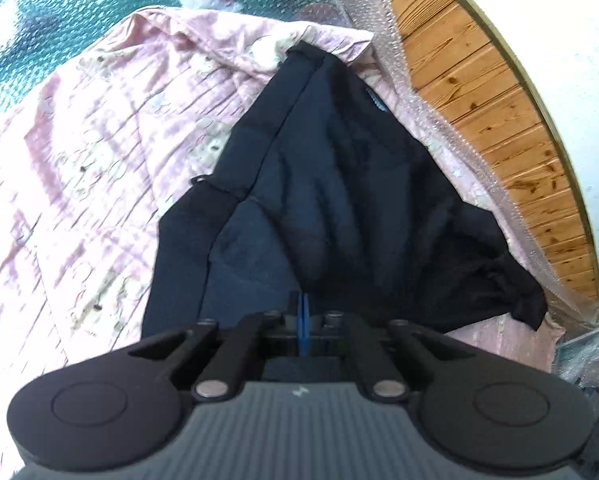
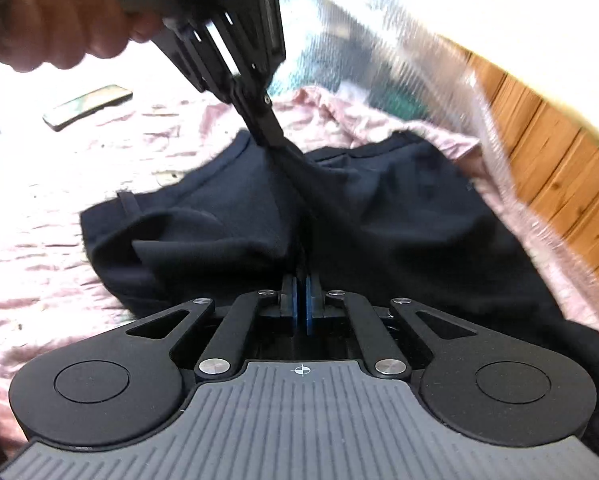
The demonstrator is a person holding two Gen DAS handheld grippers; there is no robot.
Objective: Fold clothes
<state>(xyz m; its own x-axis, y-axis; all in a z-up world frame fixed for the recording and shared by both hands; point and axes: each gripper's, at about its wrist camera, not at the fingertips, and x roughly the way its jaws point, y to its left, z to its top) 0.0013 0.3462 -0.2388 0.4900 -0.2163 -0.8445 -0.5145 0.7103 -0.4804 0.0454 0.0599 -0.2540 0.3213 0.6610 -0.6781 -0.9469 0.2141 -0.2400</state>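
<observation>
A dark navy garment [image 1: 339, 200] lies partly lifted over a pink patterned bedsheet [image 1: 99, 160]. My left gripper [image 1: 303, 300] is shut on a fold of the garment, which hangs from it in a tent shape. In the right wrist view the same garment [image 2: 399, 220] spreads over the sheet [image 2: 39, 220]. My right gripper [image 2: 301, 268] is shut on a raised ridge of the cloth. The left gripper [image 2: 273, 136] shows there too, held by a hand [image 2: 47, 20], pinching the same ridge farther along, near the garment's far edge.
A wooden plank wall [image 1: 499, 140] runs along the right side, with bubble wrap [image 1: 439, 112] between it and the bed. A flat phone-like object [image 2: 87, 106] lies on the sheet at the far left. A teal patterned surface [image 1: 79, 0] lies beyond the sheet.
</observation>
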